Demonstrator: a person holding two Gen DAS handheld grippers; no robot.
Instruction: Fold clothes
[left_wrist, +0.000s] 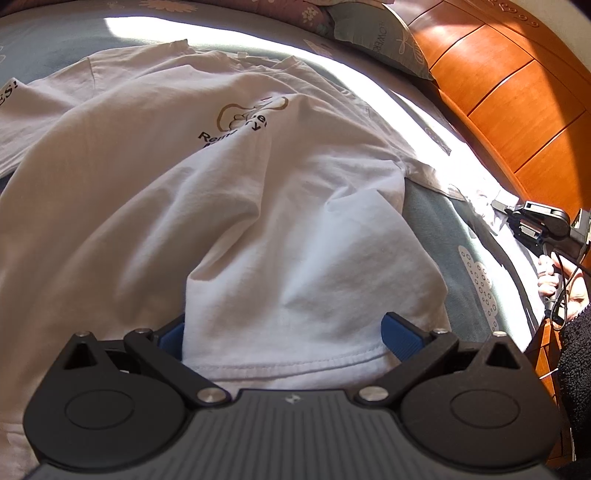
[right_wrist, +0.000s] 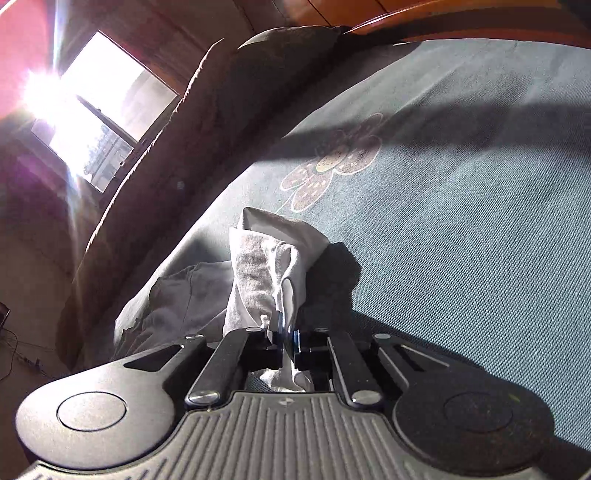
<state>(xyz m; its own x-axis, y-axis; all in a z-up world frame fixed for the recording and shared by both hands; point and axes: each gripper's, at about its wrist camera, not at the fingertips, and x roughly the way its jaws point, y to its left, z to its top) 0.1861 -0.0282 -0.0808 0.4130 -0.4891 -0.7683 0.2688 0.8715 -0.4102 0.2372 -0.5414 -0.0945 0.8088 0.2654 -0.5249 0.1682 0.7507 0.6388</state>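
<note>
A white T-shirt is spread over a blue-grey bed cover printed with flowers. Room is left on the bed: in the left wrist view a strip of bare cover is seen beyond the shirt's right side, running to the wooden headboard, and in the right wrist view a broad stretch of bare cover lies open to the right of the cloth. A pillow is propped near the headboard. At the bed's far edge in the right wrist view the cover drops towards the floor, and a sunlit window is seen beyond.

The left tongs are spread wide, with the hemmed edge of the shirt draped between the blue pads; whether the pads press on the cloth cannot be told. The shirt is rumpled into soft folds, one layer laid over another, and a dark printed logo is partly hidden by a crease. A sleeve is stretched out towards the right tongs, which are held by a hand at the picture's edge.

In the right wrist view the right tongs are closed tight on a bunched piece of the white cloth, which stands up from them in a twisted ridge.
</note>
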